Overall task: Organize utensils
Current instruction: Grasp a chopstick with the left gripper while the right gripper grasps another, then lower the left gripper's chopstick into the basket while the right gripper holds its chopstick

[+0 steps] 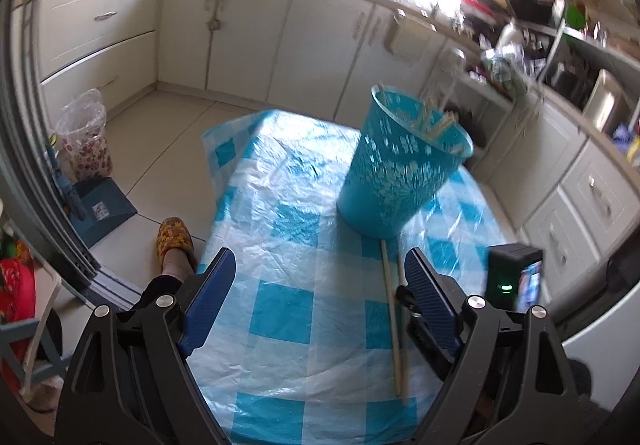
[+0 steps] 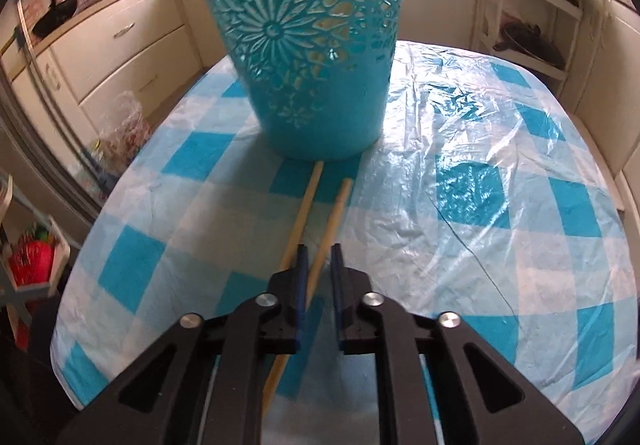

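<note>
Chopsticks (image 2: 320,229) lie lengthwise toward the holder (image 2: 304,45); right gripper (image 2: 319,265) jaws narrowly straddle one, left gripper (image 1: 316,277) jaws wide.

Basket (image 1: 404,161) stands on the bench (image 1: 288,285), toward its far side, chopsticks (image 1: 434,121) standing inside it. Two more chopsticks (image 2: 316,221) lie on the bench in front of the basket, side by side, far tips at its base. My right claw (image 2: 319,265) sits over their near ends, one stick between its fingers, the other just left. My left claw (image 1: 316,285) hangs over the near bench, the loose pair by its right finger. Cabinets (image 1: 256,33) behind; a bagged bin (image 1: 84,137) on the floor, left.
</note>
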`<state>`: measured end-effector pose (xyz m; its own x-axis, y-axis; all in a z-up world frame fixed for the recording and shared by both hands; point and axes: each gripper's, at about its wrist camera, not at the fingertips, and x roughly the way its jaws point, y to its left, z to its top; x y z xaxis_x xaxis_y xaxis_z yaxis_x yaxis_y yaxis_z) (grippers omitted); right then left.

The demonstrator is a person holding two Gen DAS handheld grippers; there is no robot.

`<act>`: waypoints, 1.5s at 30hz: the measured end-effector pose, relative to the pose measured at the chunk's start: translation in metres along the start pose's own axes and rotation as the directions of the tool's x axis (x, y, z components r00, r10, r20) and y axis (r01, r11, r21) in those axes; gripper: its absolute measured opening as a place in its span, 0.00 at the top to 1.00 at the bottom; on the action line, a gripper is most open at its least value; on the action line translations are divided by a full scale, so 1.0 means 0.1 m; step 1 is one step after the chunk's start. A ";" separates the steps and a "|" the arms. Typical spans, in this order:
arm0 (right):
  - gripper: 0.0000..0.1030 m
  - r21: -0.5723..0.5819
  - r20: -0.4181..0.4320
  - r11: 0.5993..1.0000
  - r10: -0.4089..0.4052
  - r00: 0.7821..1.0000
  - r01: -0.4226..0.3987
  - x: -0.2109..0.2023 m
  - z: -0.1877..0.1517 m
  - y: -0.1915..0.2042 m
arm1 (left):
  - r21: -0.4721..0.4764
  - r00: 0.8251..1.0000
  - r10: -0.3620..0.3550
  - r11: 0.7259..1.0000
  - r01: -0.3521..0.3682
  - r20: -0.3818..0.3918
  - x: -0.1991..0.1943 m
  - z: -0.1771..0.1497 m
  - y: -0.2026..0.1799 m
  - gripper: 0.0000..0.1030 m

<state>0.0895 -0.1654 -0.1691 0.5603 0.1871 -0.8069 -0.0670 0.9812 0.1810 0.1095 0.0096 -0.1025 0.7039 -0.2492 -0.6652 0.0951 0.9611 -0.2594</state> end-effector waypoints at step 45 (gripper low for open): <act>0.94 0.074 0.033 0.997 0.022 0.999 -0.024 -0.26 -0.27 -0.53 | 0.081 0.957 -0.275 0.960 0.268 0.096 -0.04 0.52 -0.38 0.95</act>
<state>0.0564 -0.2205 -0.1729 0.5853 0.2065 -0.7840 -0.0189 0.9702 0.2414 0.1393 -0.0196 -0.0533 0.7146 -0.4912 -0.4981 0.3366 0.8656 -0.3708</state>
